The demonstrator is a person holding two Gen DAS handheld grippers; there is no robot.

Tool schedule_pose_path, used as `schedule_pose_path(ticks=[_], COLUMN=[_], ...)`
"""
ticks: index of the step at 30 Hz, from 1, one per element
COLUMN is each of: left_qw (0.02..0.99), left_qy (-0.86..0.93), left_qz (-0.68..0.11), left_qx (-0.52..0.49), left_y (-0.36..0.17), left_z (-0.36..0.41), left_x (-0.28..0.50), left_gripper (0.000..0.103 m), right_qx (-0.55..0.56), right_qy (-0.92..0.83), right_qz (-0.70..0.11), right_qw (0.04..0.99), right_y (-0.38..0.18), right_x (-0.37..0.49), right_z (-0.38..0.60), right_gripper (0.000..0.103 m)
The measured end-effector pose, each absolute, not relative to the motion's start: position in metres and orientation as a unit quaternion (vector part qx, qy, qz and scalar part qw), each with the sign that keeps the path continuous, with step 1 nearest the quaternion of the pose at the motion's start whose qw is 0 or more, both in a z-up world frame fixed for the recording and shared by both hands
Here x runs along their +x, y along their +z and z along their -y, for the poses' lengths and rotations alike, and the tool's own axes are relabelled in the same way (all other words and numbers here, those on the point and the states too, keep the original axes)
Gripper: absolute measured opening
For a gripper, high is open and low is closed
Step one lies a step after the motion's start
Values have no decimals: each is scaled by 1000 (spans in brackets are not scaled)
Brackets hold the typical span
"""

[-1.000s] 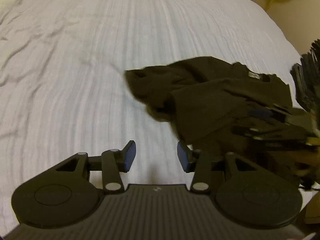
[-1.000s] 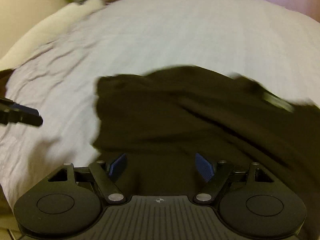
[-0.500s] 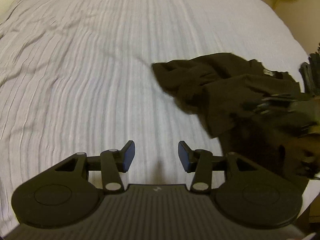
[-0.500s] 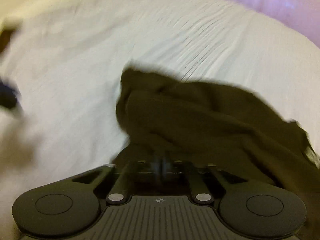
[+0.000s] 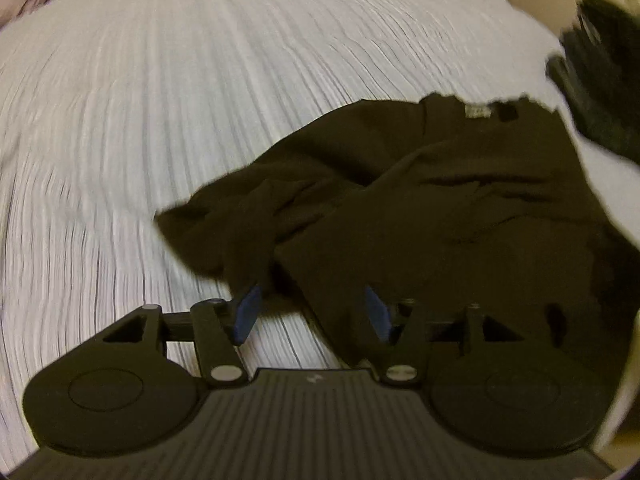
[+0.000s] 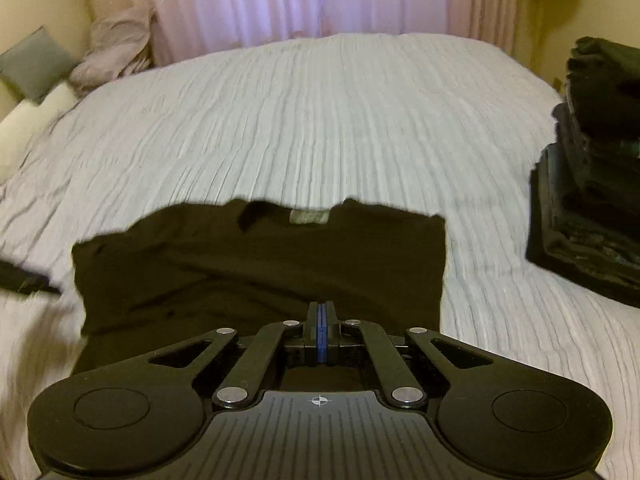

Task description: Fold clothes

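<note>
A dark brown T-shirt (image 6: 260,268) lies on the white bed (image 6: 320,120), its collar and label pointing away from me. My right gripper (image 6: 320,330) is shut at the shirt's near hem, and the cloth runs taut up to its pads. In the left wrist view the shirt (image 5: 440,208) is rumpled, with a bunched sleeve (image 5: 224,232) sticking out to the left. Over the shirt's near left edge my left gripper (image 5: 312,314) stands open, with cloth just beyond its blue pads (image 5: 248,312). A dark tip of the left gripper (image 6: 24,280) shows at the left edge of the right wrist view.
A stack of dark folded clothes (image 6: 596,168) sits on the bed's right side and appears blurred in the left wrist view (image 5: 600,80). Pillows and a crumpled cover (image 6: 108,52) lie at the far left, before pink curtains (image 6: 300,0). Wide bare sheet stretches beyond the shirt.
My right gripper has shut on the shirt and drawn it back, so the body now lies spread out. My left gripper, still open, has moved right onto the shirt's edge.
</note>
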State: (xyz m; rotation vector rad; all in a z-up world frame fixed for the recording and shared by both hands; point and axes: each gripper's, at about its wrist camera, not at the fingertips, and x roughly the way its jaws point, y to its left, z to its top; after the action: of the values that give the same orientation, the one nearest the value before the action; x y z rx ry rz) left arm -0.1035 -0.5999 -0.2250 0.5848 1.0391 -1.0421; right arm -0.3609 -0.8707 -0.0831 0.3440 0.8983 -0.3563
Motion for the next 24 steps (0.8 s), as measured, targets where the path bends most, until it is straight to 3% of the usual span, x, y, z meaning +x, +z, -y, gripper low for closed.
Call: schedule_pose_path(ticks=[2, 4, 6, 8, 9, 18, 24], left_qw=[694, 677, 655, 642, 638, 591, 556], left_qy=[-477, -488, -499, -510, -518, -603, -651], left_qz=[-456, -461, -474, -474, -478, -514, -505], left_qx=[289, 302, 310, 321, 311, 152, 108], left_y=[-235, -240, -241, -228, -217, -114, -66], left_z=[613, 618, 620, 620, 619, 627, 651], left_x=[-99, -93, -87, -87, -86, -87, -111], left_gripper=[52, 45, 2, 0, 0, 0, 0], right_qx=[161, 157, 147, 140, 137, -10, 27], right_qy=[-167, -160, -133, -105, -88, 31, -79], right_qz=[-439, -447, -457, -456, -449, -396, -331], right_qw=[868, 866, 867, 873, 879, 918, 940], right_y=[-88, -95, -106, -114, -117, -115, -114], right_x=[-370, -376, -364, -348, -340, -260, -237], right_z=[870, 867, 847, 828, 819, 719, 725], right_gripper=[0, 0, 10, 75, 78, 78, 79])
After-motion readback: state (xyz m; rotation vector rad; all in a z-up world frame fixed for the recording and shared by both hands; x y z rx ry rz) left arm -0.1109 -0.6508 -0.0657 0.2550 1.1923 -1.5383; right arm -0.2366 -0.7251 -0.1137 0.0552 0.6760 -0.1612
